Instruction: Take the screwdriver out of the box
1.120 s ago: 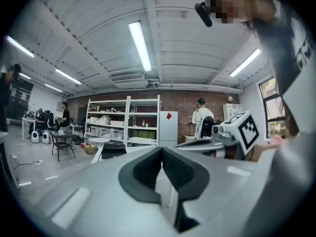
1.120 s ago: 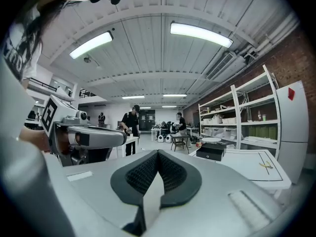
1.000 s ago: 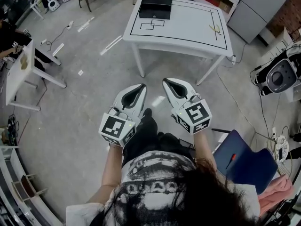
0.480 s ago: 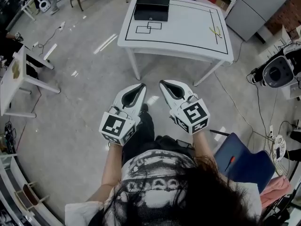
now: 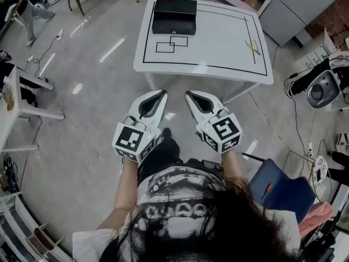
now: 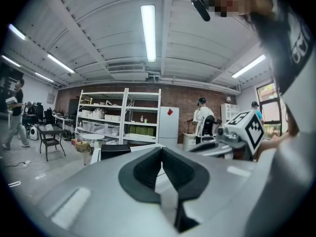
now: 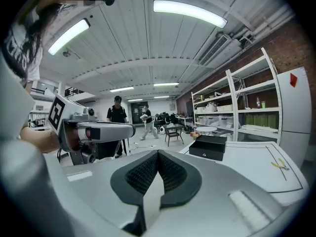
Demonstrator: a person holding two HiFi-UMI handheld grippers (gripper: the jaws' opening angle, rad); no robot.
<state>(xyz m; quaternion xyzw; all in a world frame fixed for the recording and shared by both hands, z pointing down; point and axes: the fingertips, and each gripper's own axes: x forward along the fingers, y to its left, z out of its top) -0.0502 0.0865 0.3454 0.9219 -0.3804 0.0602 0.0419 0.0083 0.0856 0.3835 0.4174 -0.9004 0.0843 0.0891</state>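
A closed black box [image 5: 174,16] stands at the far left corner of the white table [image 5: 218,42]; no screwdriver shows. My left gripper [image 5: 162,93] and right gripper [image 5: 189,95] are held side by side in the air, just short of the table's near edge and pointing at it. Both are shut with nothing between the pads. In the left gripper view, the box [image 6: 114,151] lies low ahead, past the shut jaws of my left gripper [image 6: 161,150]. The right gripper view has the box [image 7: 210,146] to the right of the closed tips of my right gripper [image 7: 158,154].
Black outlines are marked on the tabletop, and a small yellowish hand tool [image 5: 252,46] lies near its right side. A blue chair [image 5: 281,191] with a small red item on it stands behind to the right. People [image 7: 117,113] and shelving [image 6: 121,120] are farther back.
The table and box have come closer and sit lower in the head view. Both grippers have travelled forward toward the table, still side by side and shut.
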